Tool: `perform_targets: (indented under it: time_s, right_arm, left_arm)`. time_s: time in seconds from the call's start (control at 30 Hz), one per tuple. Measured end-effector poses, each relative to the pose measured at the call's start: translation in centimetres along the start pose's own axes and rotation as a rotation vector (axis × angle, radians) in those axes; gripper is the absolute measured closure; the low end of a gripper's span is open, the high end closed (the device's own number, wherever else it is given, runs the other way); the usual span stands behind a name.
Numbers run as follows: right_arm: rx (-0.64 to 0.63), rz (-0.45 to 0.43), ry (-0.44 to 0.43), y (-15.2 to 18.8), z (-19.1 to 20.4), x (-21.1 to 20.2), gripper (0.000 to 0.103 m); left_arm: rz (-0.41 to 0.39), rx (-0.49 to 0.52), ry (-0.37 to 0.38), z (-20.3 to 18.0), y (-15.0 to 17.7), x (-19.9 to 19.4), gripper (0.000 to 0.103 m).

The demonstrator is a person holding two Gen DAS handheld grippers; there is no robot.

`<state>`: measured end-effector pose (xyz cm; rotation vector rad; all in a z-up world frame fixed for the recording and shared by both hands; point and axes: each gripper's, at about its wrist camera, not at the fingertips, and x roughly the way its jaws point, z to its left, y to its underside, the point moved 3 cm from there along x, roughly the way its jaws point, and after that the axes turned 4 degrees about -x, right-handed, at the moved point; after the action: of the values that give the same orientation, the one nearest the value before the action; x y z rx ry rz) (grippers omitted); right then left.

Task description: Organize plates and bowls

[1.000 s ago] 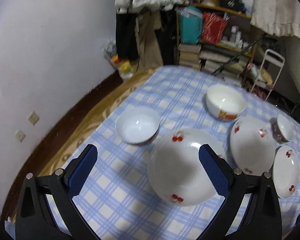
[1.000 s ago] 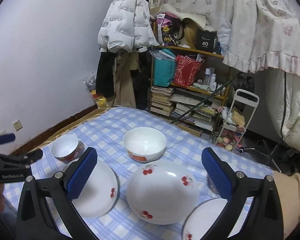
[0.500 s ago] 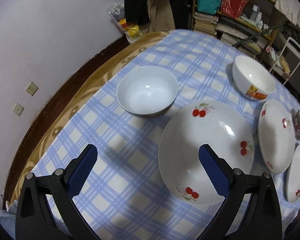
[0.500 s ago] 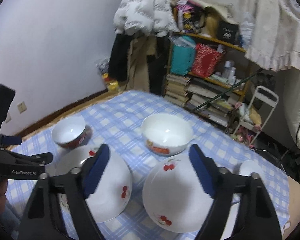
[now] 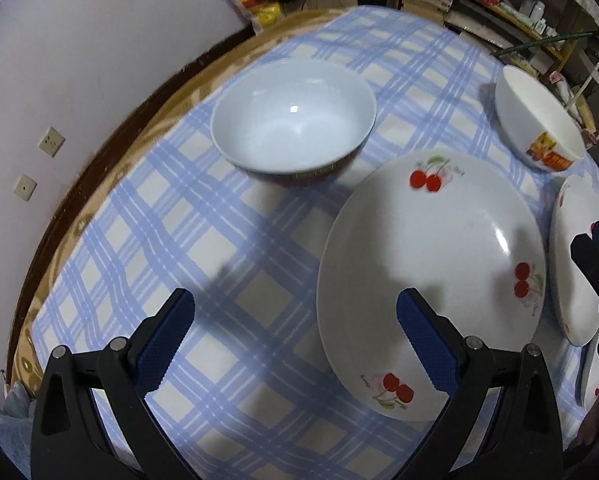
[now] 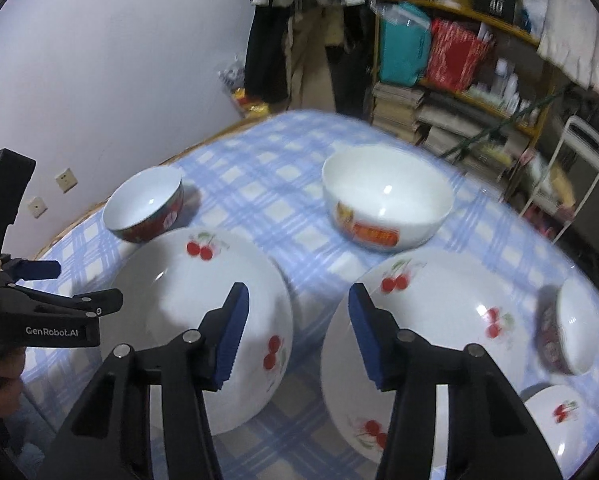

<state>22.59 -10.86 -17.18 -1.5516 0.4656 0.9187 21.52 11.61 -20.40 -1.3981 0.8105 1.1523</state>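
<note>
Both grippers were brought lower toward the large cherry plate (image 5: 431, 280). The right gripper (image 6: 295, 332) had just been narrowed to a half-spread gap, nothing between its pads, over the gap between that plate and a second cherry plate (image 6: 431, 340). The left gripper (image 5: 295, 340) was held wide, empty, straddling the large plate's left rim. A rim pinch was judged imminent; no stacking yet done.

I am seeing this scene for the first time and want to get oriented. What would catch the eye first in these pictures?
White dishes with red cherries stand out on a blue checked tablecloth: two big cherry plates lie side by side near the cameras. Behind them sit a red-sided bowl at the left and a larger white bowl at the right. The right gripper, empty, its jaws just closing, hangs over the gap between the plates.
</note>
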Motion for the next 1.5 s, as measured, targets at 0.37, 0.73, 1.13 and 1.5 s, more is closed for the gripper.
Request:
perform_targets:
  time_s: [0.37,0.73,1.13,1.5]
  right_arm:
    - [0.022,0.090,-0.099,1.1,0.1,2.5,0.079]
    - [-0.012,0.129,-0.109,1.6,1.5,4.0,0.097]
    - [-0.011,0.103,-0.093,1.3,2.1,3.0,0.097]
    - [0.027,0.124,-0.076,1.8,1.0,3.9,0.096]
  left_arm:
    - [0.078,0.026,0.034,-0.9,0.3,2.1,0.024]
    - [0.136,-0.002,0.147,-1.1,0.0,3.1,0.078]
    - [0.124,-0.041,0.159,0.8,0.2,2.8,0.077]
    - [0.116,-0.037,0.172,0.2,0.5,2.7,0.079]
